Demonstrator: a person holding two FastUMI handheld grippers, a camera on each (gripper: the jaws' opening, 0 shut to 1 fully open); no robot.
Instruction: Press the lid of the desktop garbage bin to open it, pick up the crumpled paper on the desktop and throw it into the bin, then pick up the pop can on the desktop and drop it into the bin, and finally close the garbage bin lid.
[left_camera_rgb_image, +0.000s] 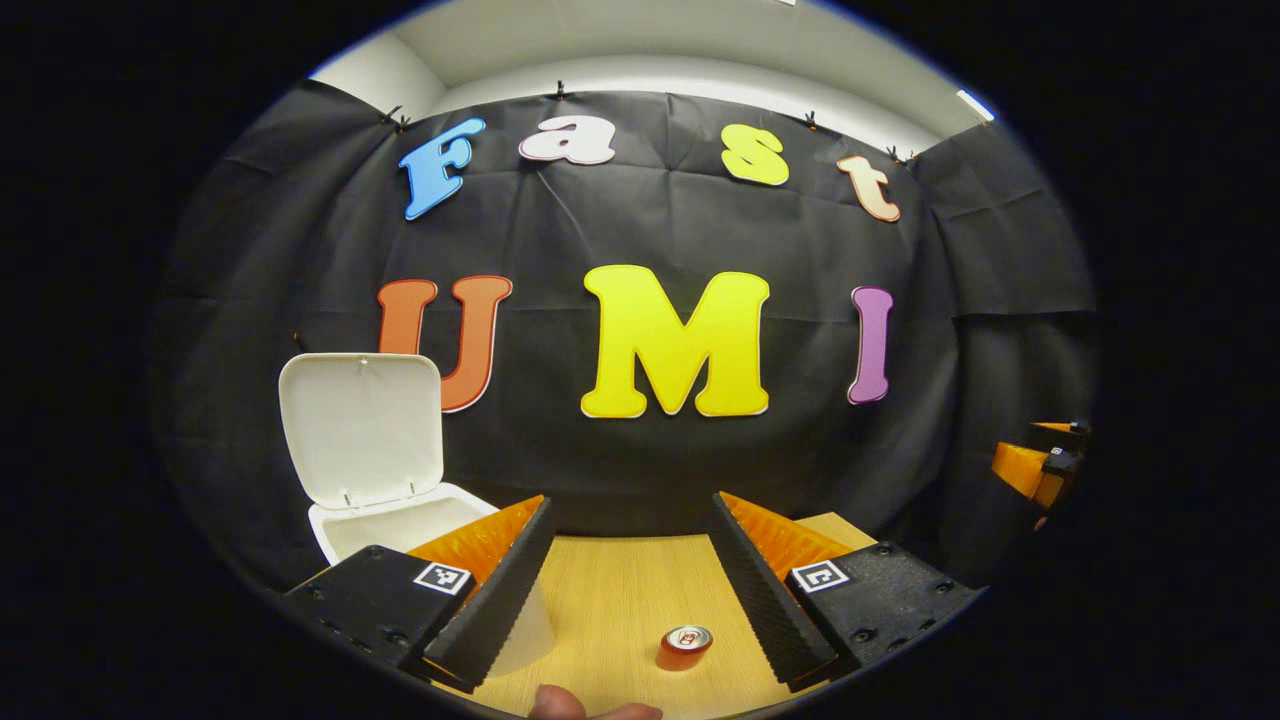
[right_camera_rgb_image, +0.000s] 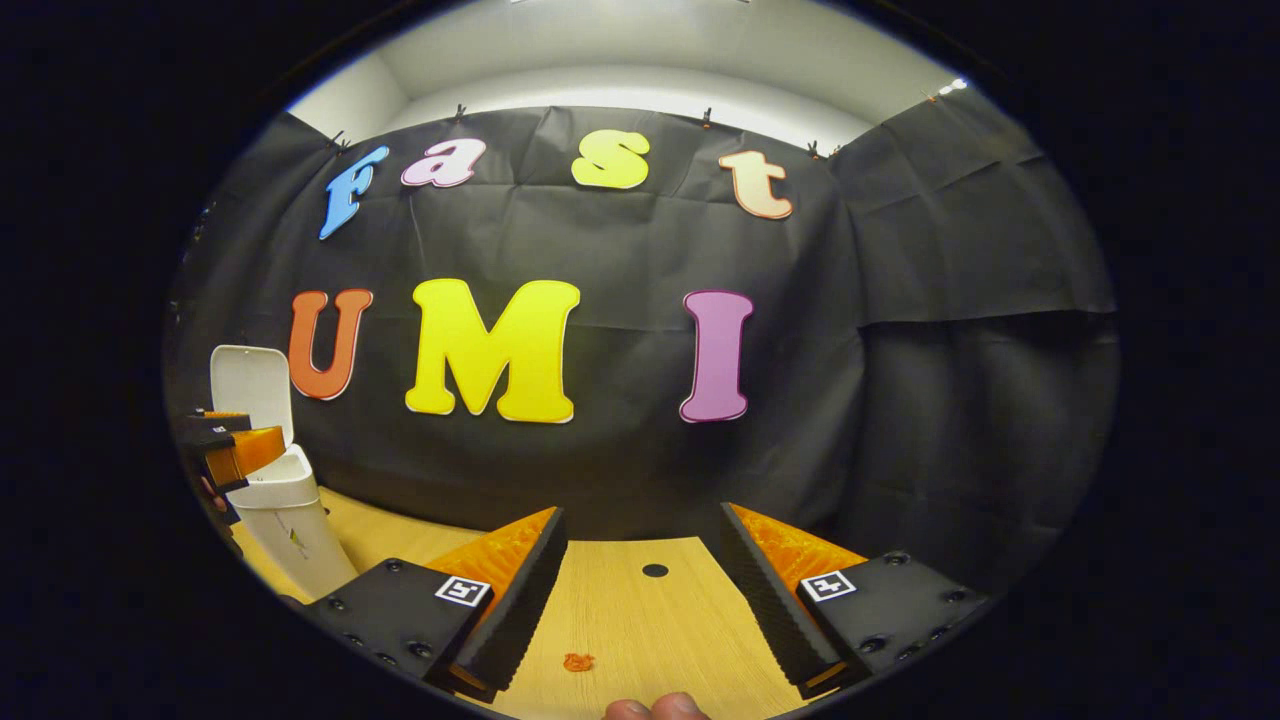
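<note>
Bin lid (left_camera_rgb_image: 360, 425) stands up and open on the white garbage bin (left_camera_rgb_image: 400, 525), back-left of the wooden desktop (left_camera_rgb_image: 620, 600) in the left gripper view. No crumpled paper visible on the desk, so probably it's in the bin already; can't see inside to confirm.

Left gripper (left_camera_rgb_image: 630, 580): jaws spread wide, nothing between them. Pop can (left_camera_rgb_image: 686, 645) stands upright on the desk, low in the gap, nearer the right-hand finger, not touched by either. A fingertip (left_camera_rgb_image: 560, 705) of the person shows at the bottom edge.

Right gripper (right_camera_rgb_image: 640, 590): jaws also released, empty, over bare desk w/ a small dark hole (right_camera_rgb_image: 655, 570) ahead and a small orange scrap (right_camera_rgb_image: 578, 661) below. From the right gripper view the bin (right_camera_rgb_image: 290, 520) is far left, w/ the left gripper (right_camera_rgb_image: 225, 450) just in front of it.

Step, as I judge it: can pickup next, then drop, then close lid.

Risks:
- Can sits off-centre in the gap; closing as-is could push it sideways w/ one finger first & tip or roll it.
- Thin can, smooth wall: a grip near the top rim may slip, too hard a squeeze dents it.
- Bin is close on the left; swinging over w/ the can could knock the upright lid shut or shove the light bin.
- Release before the can is over the opening & it hits the rim, bounces to the desk.
</note>
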